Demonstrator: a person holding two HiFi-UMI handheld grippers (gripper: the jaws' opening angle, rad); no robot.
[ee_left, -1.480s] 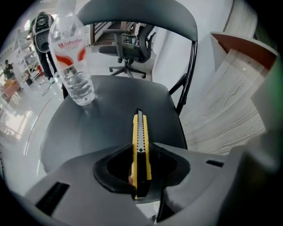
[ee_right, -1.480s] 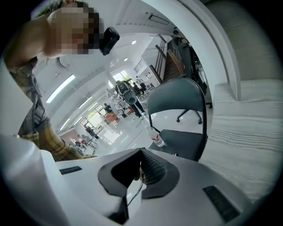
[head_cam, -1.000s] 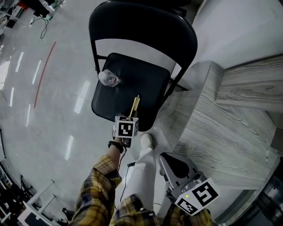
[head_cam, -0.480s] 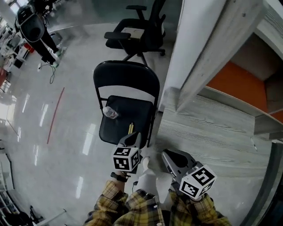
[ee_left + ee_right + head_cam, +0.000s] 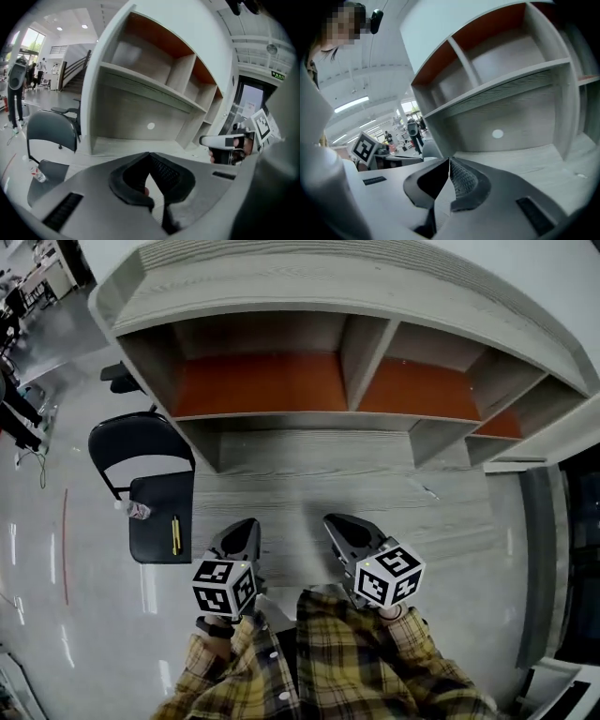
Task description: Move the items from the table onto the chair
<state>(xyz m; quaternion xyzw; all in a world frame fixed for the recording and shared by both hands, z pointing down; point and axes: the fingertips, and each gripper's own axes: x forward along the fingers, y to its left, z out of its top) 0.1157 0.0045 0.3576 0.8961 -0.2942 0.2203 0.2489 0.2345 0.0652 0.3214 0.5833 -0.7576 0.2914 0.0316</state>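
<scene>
A black folding chair (image 5: 155, 521) stands left of the table. On its seat lie a clear plastic bottle (image 5: 137, 510) and a thin yellow stick (image 5: 175, 533). My left gripper (image 5: 246, 526) hovers over the front of the grey wooden table (image 5: 309, 474), shut with nothing between its jaws. My right gripper (image 5: 336, 523) is level with it to the right, also shut and empty. In the left gripper view the chair (image 5: 51, 136) and bottle (image 5: 40, 176) sit at the left, beyond the closed tips (image 5: 149, 157). The right gripper view shows closed tips (image 5: 450, 161) facing the shelves.
Open shelf compartments with orange backs (image 5: 262, 381) rise behind the tabletop. A small thin scrap (image 5: 427, 491) lies on the table at the right. A round white dot (image 5: 150, 125) marks the back panel under the shelf. People and office gear stand far left across the shiny floor (image 5: 37, 549).
The view has swung from the chair to the table. Both grippers have risen and come away from the chair to the table's front. The yellow stick stays on the seat and the left jaws are shut.
</scene>
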